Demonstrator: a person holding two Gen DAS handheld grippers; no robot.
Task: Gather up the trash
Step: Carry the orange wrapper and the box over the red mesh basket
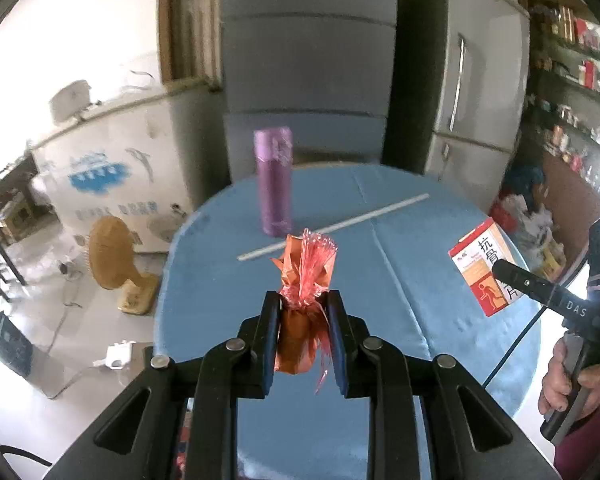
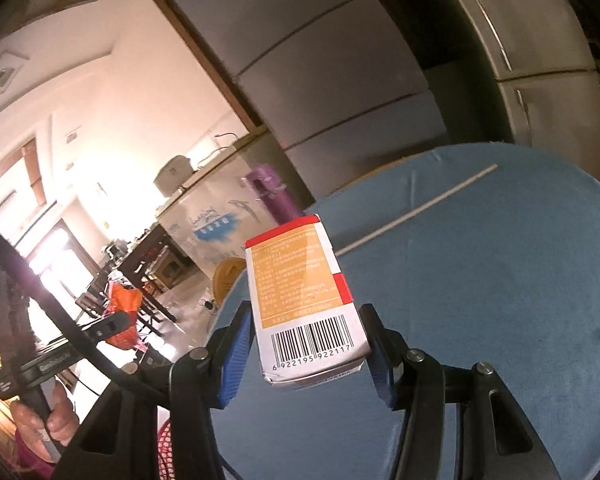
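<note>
L gripper [image 1: 303, 312] sat at bottom centre of the left wrist view, jaws narrow and clamped on an orange-red crumpled wrapper [image 1: 300, 320] w/ frayed red cellophane at its top, held upright above the near part of the blue table [image 1: 420, 280]. R gripper [image 2: 306, 344] at lower centre of the right wrist view was closed on a small medicine box [image 2: 300, 300], tilted, barcode end toward the cam; the same box showed at right of the left view [image 1: 486, 266], lifted over the table's right edge. Readable: barcode digits 6922195922117; big Chinese chars on the box front, only partly legible; "DAS" on the black handle at far right of the left view. Table rim curved round at left and far side, w/ floor open beyond the left edge, where a tan fan [image 1: 114, 256] and a white power strip [image 1: 118, 354] lay. On the cloth, upper centre, a purple bottle [image 1: 274, 182] stood upright near the far-left edge; a thin white rod [image 1: 334, 226] lay diagonally just beside it, touching or not I couldn't tell. Rest of the cloth ahead of both grippers was bare. A white chest freezer [image 1: 112, 172] w/ blue print, text too blurred, stood at left past the table.
</note>
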